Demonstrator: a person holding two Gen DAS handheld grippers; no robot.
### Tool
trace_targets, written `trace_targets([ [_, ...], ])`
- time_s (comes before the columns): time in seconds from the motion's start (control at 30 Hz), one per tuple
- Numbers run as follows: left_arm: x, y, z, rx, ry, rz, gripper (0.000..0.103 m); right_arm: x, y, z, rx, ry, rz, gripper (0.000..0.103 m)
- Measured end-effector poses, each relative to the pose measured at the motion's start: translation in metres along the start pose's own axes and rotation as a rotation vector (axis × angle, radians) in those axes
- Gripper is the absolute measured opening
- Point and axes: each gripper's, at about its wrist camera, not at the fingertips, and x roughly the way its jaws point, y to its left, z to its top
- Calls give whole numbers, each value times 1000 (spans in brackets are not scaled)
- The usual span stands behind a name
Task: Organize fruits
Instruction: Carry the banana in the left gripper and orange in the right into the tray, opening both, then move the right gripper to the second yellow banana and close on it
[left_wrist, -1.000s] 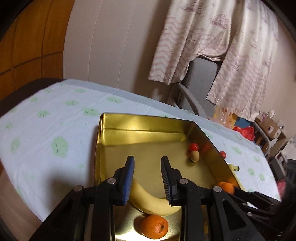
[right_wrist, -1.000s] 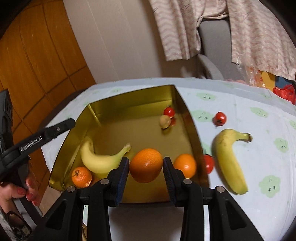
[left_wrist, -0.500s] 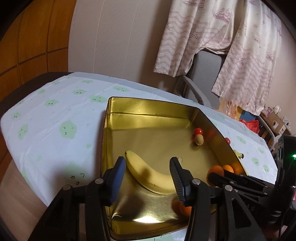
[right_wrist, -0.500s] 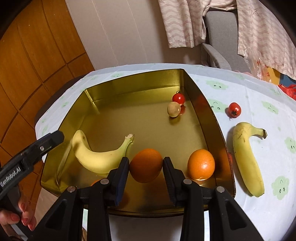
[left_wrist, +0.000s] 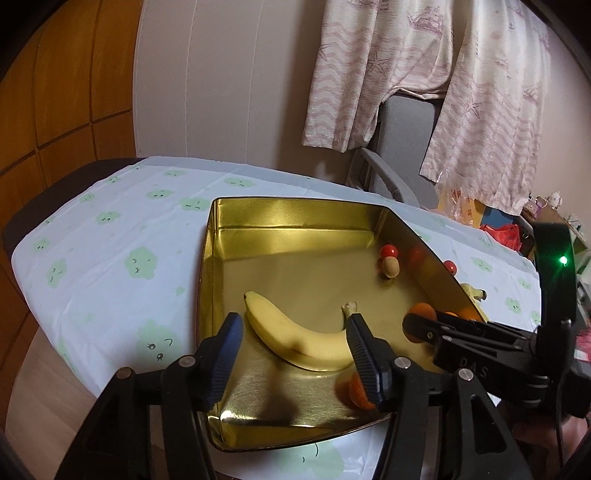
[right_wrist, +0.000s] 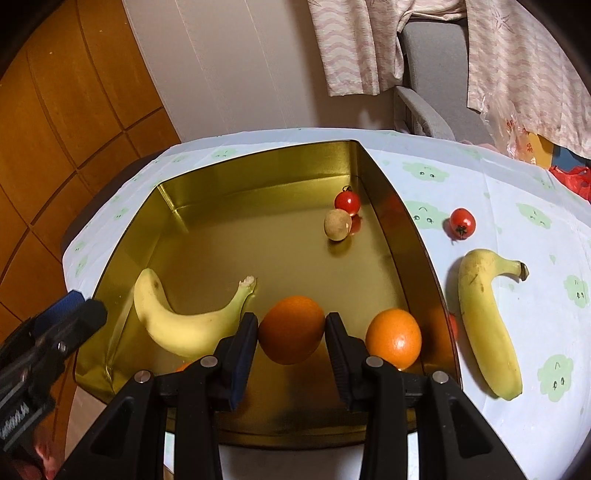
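A glossy gold metal tray (right_wrist: 413, 236) sits on a matt printed tablecloth (right_wrist: 517, 206) beside wood panelling (right_wrist: 66, 122).

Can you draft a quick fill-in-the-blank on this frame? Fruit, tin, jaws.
1. The right gripper is shut on an ____.
2. The left gripper is ____, holding nothing, above the banana in the tin.
3. Outside the gold tin, on the tablecloth, lie a cherry tomato and a ____.
4. The round brown fruit sits ____ the tin.

Missing words: orange; open; banana; inside
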Motion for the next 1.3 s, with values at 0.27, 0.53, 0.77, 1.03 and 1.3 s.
trace_targets([
  [0.27, -2, 2, -3, -12, -1, 6, 69, -2, -4, -3, 31, -6, -5, 39],
  [0.53, -5, 2, -8, -26, 3, 0, 82, -41, -15, -4, 79, -146, 7, 39],
  [0.77, -9, -11, -14, -24, 15, -26, 91, -67, -45, -18, 170, -183, -22, 39],
  [1.03, -15, -35, -24, 24, 22, -65, 95, -86, -84, -45, 249, -190, -64, 39],
  [1.3, -20, -55, -35, 72, 35, -107, 97, -86, -120, -67, 323, -157, -98, 39],
])
